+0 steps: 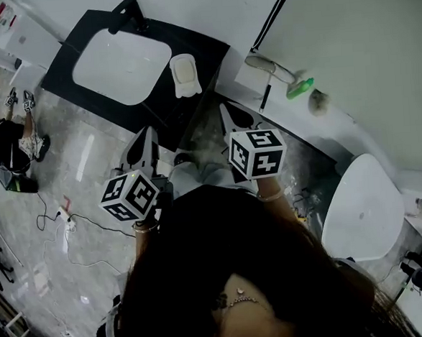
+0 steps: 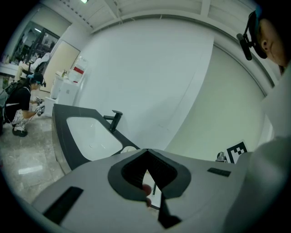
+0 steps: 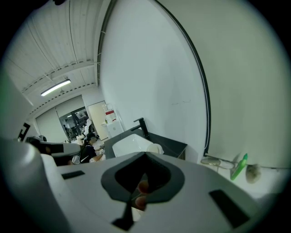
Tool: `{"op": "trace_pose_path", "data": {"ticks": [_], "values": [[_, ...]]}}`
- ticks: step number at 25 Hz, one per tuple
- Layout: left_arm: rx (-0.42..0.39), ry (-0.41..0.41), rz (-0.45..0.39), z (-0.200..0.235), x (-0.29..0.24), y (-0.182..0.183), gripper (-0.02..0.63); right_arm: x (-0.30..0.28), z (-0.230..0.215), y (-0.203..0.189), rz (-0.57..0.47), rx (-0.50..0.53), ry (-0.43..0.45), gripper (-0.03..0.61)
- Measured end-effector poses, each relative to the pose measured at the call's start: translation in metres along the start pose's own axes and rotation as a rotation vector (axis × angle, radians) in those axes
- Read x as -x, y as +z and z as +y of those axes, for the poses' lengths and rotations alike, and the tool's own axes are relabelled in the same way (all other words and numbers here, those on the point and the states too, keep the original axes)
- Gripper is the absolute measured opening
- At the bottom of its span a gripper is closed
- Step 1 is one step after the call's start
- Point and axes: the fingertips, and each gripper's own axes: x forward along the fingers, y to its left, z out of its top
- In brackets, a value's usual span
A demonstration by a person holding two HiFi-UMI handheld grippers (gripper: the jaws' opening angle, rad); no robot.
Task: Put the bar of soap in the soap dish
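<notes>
A white soap dish stands on the black vanity top, just right of the white basin, and a cream bar of soap lies in it. My left gripper hangs in front of the vanity, below the basin, its jaws shut and empty. To its right my right gripper is held below and right of the dish, also shut with nothing in it. Both are apart from the dish. In the left gripper view the dish peeks over the shut jaws of the left gripper. The right gripper points toward the dish.
A black faucet stands behind the basin. A green bottle and a metal holder sit on the white ledge at the right, and a white toilet lies beyond. A person crouches on the floor at far left among cables.
</notes>
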Motion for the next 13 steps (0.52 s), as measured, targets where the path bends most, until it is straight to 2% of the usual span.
{"op": "trace_pose_path", "data": {"ticks": [13], "values": [[0.024,-0.030,0.012,-0.0048,0.0081,-0.0080,-0.005,-0.0004,0.0103,0.0024,0.000,0.003,0.039,0.017]]}}
